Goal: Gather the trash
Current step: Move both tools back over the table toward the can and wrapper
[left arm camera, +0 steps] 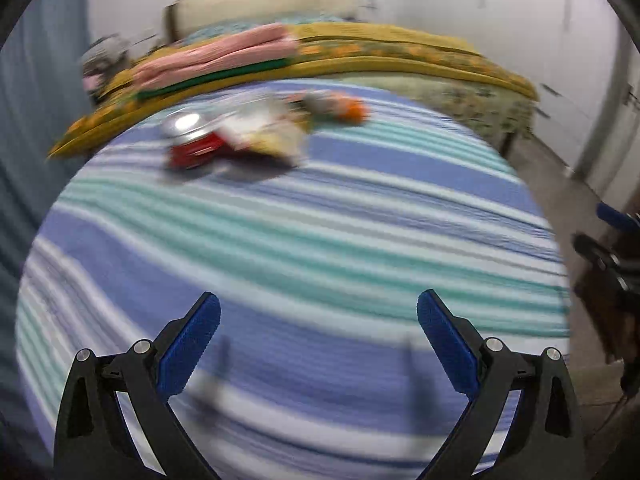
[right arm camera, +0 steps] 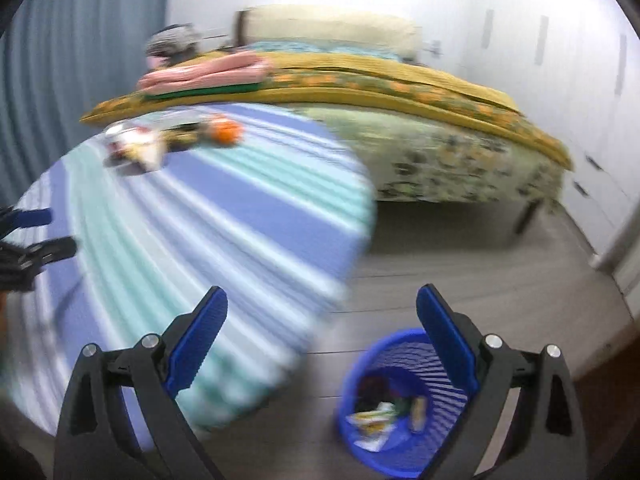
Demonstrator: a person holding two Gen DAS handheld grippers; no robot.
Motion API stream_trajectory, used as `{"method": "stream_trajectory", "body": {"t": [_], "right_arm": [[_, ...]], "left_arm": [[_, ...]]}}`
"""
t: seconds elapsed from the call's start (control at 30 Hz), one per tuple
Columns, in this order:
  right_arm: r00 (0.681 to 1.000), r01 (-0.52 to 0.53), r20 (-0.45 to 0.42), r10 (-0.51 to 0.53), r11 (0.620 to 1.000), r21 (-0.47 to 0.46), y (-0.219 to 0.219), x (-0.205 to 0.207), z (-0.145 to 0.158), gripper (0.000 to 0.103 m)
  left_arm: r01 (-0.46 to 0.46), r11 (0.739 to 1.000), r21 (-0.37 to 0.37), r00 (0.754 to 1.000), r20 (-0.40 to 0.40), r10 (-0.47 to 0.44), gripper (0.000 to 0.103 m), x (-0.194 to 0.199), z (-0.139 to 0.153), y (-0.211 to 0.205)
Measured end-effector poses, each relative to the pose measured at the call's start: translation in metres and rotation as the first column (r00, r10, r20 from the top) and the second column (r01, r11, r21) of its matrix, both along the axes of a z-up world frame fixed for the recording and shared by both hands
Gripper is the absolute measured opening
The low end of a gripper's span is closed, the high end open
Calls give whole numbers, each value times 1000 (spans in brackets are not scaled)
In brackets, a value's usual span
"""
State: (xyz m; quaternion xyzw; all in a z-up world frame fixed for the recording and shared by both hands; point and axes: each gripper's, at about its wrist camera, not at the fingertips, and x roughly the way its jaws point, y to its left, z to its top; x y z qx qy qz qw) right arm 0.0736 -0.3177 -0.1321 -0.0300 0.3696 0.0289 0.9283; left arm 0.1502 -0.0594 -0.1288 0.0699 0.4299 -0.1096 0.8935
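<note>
In blue basket (right arm camera: 384,360): assorted wrappers (right arm camera: 372,420)

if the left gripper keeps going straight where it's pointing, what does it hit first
Probably the striped cloth itself: the open, empty left gripper points down at bare fabric, well short of the trash pile. Blur makes depth uncertain.

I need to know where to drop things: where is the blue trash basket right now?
In the right wrist view, the blue basket stands on the floor at lower right, just off the striped cloth's edge, below the open right tongs.

Right claw (right arm camera: 322,322) wide and empty, blue basket (right arm camera: 400,436) of trash below, striped cloth (right arm camera: 200,232), blurred, perhaps wrappers (right arm camera: 136,146)
</note>
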Motion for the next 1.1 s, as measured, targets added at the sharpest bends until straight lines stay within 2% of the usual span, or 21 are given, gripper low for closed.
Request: {"method": "stream_trajectory", "body": {"t": [0.1,0.23,0.47,0.53,0.63,0.9,1.03,1.1], "right_arm": [[996,-90,-9,90,996,25,48,6,3,93],[983,-179,-32,180,984,24,98,17,2,93],[969,-214,-121,217,976,44,128,66,-12,93],[964,-217,-143,223,974,58,132,87,-15,93],[957,-231,-162,239,971,67,144,118,-19,93],[932,-293,-200,302,953,72,194,193,-33,94],[944,-288,-144,298,954,87,201,213,-25,92],[942,-292,-129,309,947,134,197,215,-19,64]], "left_arm": [[-66,998,14,998,-13,66,97,10,-4,38],[-104,993,51,994,-31,106,97,24,-7,65],[-103,987,122,993,-37,109,97,48,-14,87],[-103,991,88,994,-31,106,98,48,-18,94],[-119,993,15,991,-67,120,99,49,-20,103],[-118,993,14,991,-67,118,99,51,-20,102],[-117,993,13,991,-68,118,99,51,-21,103],[-117,993,12,991,-68,118,99,51,-21,103]]}}
